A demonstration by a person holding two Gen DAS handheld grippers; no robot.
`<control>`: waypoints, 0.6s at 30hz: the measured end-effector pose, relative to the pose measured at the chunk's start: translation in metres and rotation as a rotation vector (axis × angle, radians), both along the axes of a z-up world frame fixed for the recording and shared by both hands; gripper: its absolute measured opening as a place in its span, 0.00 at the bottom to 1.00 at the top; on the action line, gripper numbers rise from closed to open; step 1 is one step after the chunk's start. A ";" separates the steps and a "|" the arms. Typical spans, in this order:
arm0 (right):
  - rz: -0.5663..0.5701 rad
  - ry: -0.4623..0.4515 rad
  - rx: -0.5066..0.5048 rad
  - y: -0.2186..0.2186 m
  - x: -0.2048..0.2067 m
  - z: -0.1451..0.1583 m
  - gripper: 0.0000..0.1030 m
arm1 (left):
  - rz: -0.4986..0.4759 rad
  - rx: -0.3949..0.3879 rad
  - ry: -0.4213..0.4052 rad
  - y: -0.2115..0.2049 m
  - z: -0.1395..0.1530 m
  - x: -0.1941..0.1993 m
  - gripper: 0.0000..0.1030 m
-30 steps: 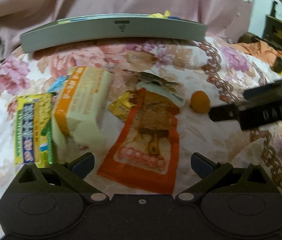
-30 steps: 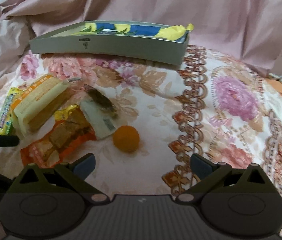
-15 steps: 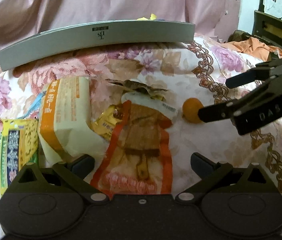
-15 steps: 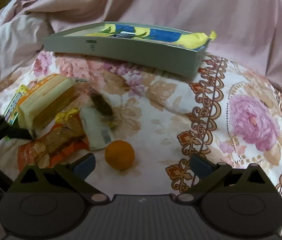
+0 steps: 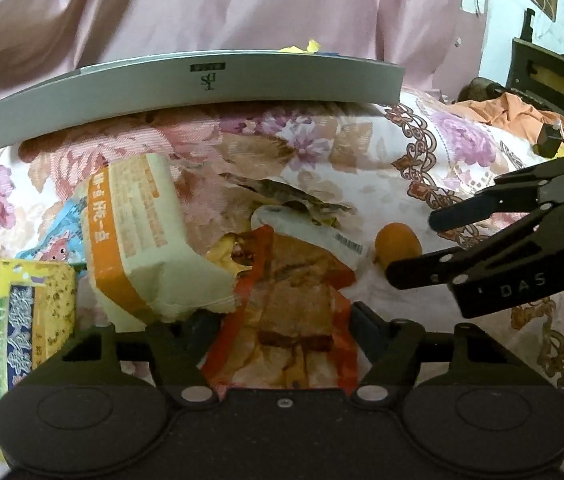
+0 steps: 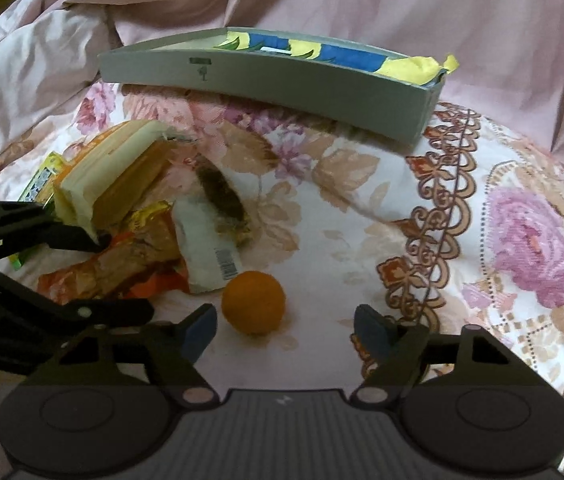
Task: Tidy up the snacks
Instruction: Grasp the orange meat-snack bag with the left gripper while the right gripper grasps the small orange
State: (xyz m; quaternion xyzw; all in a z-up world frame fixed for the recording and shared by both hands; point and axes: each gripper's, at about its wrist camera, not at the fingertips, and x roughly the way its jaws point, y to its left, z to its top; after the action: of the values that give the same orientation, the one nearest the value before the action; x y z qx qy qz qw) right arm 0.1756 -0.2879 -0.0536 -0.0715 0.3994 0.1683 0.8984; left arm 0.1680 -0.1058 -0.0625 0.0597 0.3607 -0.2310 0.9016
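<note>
The gray tray [image 5: 198, 88] hides most of what lies inside it in the left wrist view; only a yellow tip [image 5: 309, 46] peeks over its wall. The orange packet [image 5: 293, 312] has its near end hidden behind the left hand-held gripper [image 5: 282, 328]. The yellow box [image 5: 30, 320] is partly covered by the same gripper's body. The blue wrapper [image 5: 62, 236] is mostly tucked under the cream bag [image 5: 138, 240]. The print on the packets is too blurry to read.
</note>
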 end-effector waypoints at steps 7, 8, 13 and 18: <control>0.003 0.005 0.015 0.005 0.004 -0.003 0.61 | -0.003 0.007 -0.002 -0.003 -0.002 0.002 0.65; 0.003 0.003 0.017 0.005 0.005 -0.003 0.60 | -0.001 0.005 -0.002 -0.002 -0.002 0.002 0.65; 0.015 0.004 0.025 0.007 0.005 -0.004 0.45 | 0.011 0.004 -0.003 -0.001 -0.001 0.002 0.62; 0.020 0.003 0.020 0.010 0.005 -0.005 0.37 | 0.024 -0.001 0.001 -0.001 0.000 -0.001 0.58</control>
State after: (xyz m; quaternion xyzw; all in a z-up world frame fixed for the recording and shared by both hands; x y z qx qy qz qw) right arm 0.1804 -0.2784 -0.0581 -0.0661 0.3980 0.1817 0.8968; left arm 0.1674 -0.1066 -0.0628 0.0546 0.3618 -0.2203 0.9042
